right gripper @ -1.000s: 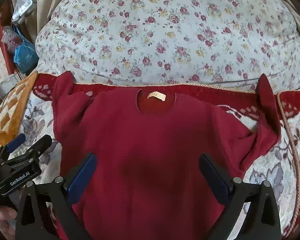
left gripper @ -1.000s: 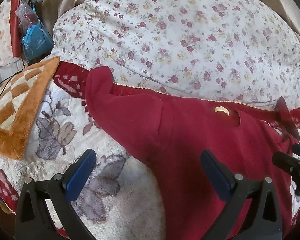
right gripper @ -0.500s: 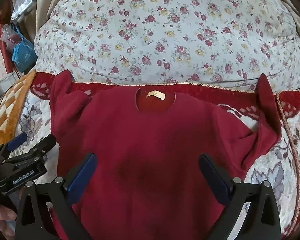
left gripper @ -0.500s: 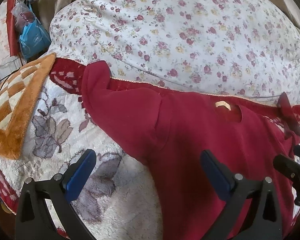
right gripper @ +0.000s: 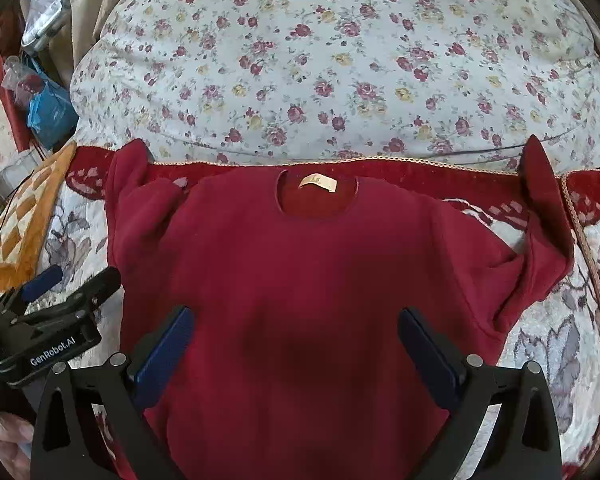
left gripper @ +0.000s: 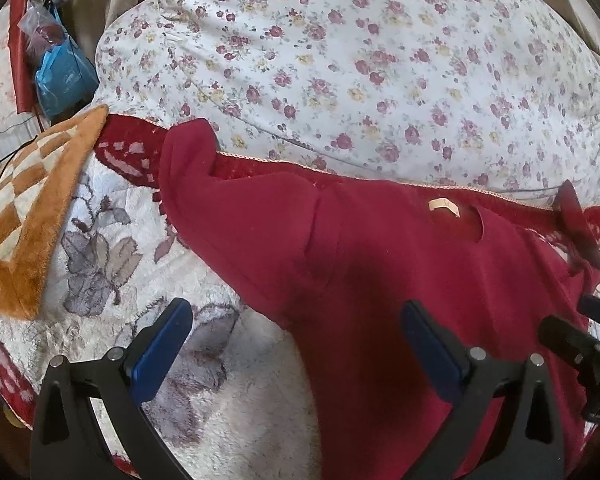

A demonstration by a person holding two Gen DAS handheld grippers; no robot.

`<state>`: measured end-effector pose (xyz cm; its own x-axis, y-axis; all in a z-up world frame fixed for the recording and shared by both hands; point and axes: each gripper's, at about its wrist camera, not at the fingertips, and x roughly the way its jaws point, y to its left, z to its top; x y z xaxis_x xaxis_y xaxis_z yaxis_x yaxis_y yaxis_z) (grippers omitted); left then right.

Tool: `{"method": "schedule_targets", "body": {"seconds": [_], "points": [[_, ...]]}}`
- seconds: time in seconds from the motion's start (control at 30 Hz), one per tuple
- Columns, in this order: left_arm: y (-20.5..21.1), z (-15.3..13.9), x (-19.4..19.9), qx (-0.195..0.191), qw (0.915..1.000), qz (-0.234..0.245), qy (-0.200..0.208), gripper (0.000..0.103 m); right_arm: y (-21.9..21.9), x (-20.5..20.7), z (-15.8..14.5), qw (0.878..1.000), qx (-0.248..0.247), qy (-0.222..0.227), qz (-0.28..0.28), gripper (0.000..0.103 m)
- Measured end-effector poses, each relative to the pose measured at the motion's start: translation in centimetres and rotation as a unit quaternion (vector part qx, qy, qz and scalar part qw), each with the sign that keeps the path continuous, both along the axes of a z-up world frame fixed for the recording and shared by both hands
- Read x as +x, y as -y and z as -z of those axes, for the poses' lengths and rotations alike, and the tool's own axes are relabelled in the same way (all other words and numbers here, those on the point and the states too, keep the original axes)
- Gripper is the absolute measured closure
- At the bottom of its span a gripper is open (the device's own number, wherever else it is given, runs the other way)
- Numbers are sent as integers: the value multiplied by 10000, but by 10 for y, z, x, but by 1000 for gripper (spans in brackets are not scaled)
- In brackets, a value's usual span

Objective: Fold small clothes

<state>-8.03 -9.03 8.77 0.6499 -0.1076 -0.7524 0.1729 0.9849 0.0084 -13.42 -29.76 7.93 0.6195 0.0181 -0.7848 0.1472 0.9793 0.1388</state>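
Note:
A small dark red sweater (right gripper: 312, 280) lies face up on a plush floral blanket (right gripper: 560, 344), neckline and tan label (right gripper: 316, 182) toward the far side. Both sleeves are spread outward, their cuffs bent up against the flowered cushion. In the left wrist view the sweater (left gripper: 380, 264) fills the right half, its left sleeve (left gripper: 220, 208) reaching to the upper left. My left gripper (left gripper: 292, 344) is open and empty over the sweater's left armpit edge. My right gripper (right gripper: 296, 344) is open and empty above the middle of the sweater's body. The left gripper also shows in the right wrist view (right gripper: 72, 292).
A big white cushion with a rose print (right gripper: 340, 60) rises behind the sweater. An orange and cream checked mat (left gripper: 24, 208) lies at the left. A blue bag (left gripper: 64, 76) and clutter sit at the far left. The blanket has a red border (right gripper: 452, 180).
Both grippers have drifted slightly; the sweater sits a little further left and lower in the left wrist view. The sweater has not moved and nothing was grasped.

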Motion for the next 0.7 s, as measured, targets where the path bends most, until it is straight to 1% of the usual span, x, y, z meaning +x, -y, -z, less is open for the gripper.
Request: {"method": "schedule_targets", "body": {"seconds": [0.57,0.7], "points": [[2,4,3,-11,9999,-84,-79,0,-6,2,5,9998,69,-87,-136,0],[1,4,2,70,9999,-107,3,0,-8,2,5,9998,68,-78,-177,0]]}}
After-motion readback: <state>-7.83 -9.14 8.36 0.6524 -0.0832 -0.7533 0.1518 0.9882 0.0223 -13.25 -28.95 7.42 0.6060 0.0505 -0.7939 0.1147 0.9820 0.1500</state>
